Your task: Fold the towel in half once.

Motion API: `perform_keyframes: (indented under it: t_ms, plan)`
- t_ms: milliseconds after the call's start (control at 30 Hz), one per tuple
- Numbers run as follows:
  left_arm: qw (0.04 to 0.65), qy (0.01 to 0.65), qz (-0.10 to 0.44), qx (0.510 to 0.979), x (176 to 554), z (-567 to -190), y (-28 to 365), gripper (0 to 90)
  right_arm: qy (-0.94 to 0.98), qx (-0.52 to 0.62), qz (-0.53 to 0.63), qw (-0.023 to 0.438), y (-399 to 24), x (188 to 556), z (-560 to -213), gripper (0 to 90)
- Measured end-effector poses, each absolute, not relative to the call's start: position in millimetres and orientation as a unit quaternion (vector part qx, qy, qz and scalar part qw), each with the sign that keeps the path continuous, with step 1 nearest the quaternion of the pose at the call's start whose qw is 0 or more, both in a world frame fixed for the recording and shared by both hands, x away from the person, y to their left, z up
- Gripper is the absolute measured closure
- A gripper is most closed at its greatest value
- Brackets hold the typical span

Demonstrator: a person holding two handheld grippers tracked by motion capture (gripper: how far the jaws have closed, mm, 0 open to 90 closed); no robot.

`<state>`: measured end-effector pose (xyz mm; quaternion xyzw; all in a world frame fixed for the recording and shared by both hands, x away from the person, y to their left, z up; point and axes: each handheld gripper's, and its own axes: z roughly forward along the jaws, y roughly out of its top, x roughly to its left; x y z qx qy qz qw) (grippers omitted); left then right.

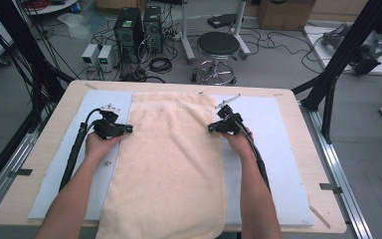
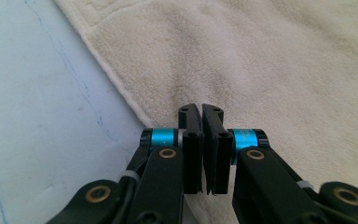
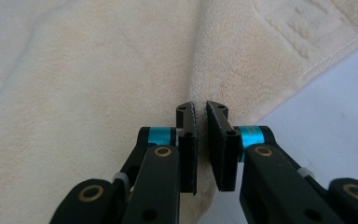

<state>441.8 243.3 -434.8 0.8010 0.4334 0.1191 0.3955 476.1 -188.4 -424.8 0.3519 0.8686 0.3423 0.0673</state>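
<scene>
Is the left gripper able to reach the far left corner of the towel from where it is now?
Probably yes. The left gripper sits at the towel's left edge, and nothing lies on the mat between it and that corner.

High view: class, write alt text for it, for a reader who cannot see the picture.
A person's two hands hold the left gripper and right gripper at opposite side edges of a cream towel spread flat on a pale blue mat over a wooden table.
</scene>
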Motion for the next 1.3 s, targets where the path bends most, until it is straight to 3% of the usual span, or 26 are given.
perform_keyframes:
  t_ms: [167,367,567,733,900,1133,1233,1300]
  plan:
    - [0.436,0.421,0.109,0.788,433.9,-412.9,256.9,86.6,0.859,0.332,0.386,0.051,-198.0,468.8,-405.0,83.4]
    - [0.494,0.400,0.113,0.764,417.7,-375.5,269.6,86.9,0.846,0.305,0.433,0.066,-212.8,451.0,-362.5,84.0]
    - [0.512,0.368,0.130,0.765,403.0,-335.4,269.8,86.9,0.842,0.275,0.455,0.088,-216.2,435.0,-311.3,84.4]
    - [0.525,0.340,0.135,0.768,373.8,-325.7,281.4,86.8,0.851,0.233,0.460,0.094,-214.5,401.6,-293.1,84.2]
    - [0.516,0.300,0.144,0.790,319.7,-343.0,286.2,86.8,0.866,0.195,0.451,0.094,-211.0,350.4,-306.6,84.2]
    - [0.480,0.287,0.132,0.819,257.9,-390.6,292.0,84.8,0.881,0.175,0.435,0.060,-204.4,293.2,-356.5,80.0]
    - [0.465,0.291,0.127,0.827,247.4,-400.6,295.0,68.7,0.886,0.173,0.430,0.011,-206.1,282.3,-381.2,66.1]
    - [0.458,0.294,0.124,0.830,249.1,-402.2,295.5,64.2,0.892,0.171,0.418,0.011,-207.7,276.7,-391.0,61.2]
